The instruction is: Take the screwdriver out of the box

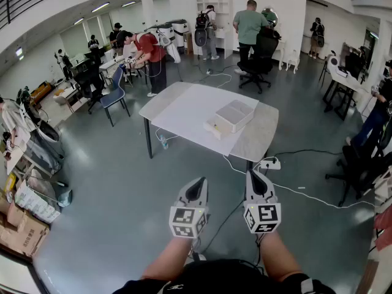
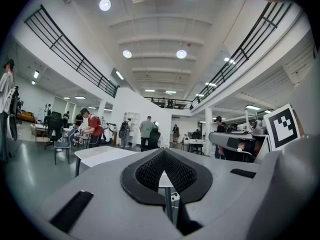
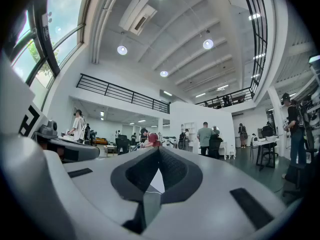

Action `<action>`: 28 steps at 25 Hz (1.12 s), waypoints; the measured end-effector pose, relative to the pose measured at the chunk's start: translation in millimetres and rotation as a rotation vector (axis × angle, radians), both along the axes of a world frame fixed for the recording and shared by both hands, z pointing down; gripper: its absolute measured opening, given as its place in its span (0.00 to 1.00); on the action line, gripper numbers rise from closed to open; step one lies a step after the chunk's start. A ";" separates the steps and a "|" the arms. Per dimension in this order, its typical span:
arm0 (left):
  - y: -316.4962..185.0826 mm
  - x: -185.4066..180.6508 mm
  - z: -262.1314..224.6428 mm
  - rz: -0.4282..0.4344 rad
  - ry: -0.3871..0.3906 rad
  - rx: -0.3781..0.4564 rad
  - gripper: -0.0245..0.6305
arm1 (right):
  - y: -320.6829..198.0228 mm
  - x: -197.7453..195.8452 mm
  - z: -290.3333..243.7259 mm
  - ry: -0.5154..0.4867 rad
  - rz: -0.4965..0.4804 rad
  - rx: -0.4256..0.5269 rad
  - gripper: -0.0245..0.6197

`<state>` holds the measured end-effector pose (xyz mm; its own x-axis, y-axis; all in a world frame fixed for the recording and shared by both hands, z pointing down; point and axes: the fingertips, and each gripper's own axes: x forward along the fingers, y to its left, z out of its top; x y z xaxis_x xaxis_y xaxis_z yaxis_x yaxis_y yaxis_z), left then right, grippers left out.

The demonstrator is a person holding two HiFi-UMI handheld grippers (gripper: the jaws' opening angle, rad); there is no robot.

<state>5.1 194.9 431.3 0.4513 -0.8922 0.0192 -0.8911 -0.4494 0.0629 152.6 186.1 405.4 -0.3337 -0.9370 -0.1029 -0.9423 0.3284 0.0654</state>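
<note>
A white box (image 1: 233, 116) lies on a white-topped table (image 1: 184, 112) some way ahead of me, with a drawer (image 1: 214, 128) pulled out at its near end. No screwdriver shows in any view. Both grippers hang over the grey floor, well short of the table. My left gripper (image 1: 198, 184) has its jaws closed tip to tip with nothing between them, and so does my right gripper (image 1: 255, 177). The left gripper view shows its tips (image 2: 163, 153) meeting, with the table (image 2: 102, 154) far off. In the right gripper view the tips (image 3: 159, 150) also meet.
A power strip (image 1: 269, 163) and white cables lie on the floor by the table's near right leg. A bottle (image 1: 163, 143) stands under the table. A blue chair (image 1: 114, 94) is at the left, black office chairs (image 1: 361, 167) at the right. Several people work at desks behind.
</note>
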 end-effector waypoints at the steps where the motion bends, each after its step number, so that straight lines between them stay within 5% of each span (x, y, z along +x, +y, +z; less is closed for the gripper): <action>1: -0.4 -2.5 -0.9 0.000 0.000 -0.001 0.05 | -0.7 -2.8 -2.0 0.000 0.000 0.000 0.06; 28: -56.3 -92.5 -4.5 0.024 0.002 0.020 0.05 | -45.7 -88.7 10.3 0.008 0.070 -0.010 0.06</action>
<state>-87.4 138.6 426.7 0.4730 -0.8811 0.0007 -0.8797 -0.4722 0.0555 63.9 140.3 415.7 -0.2682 -0.9590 -0.0913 -0.9624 0.2625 0.0699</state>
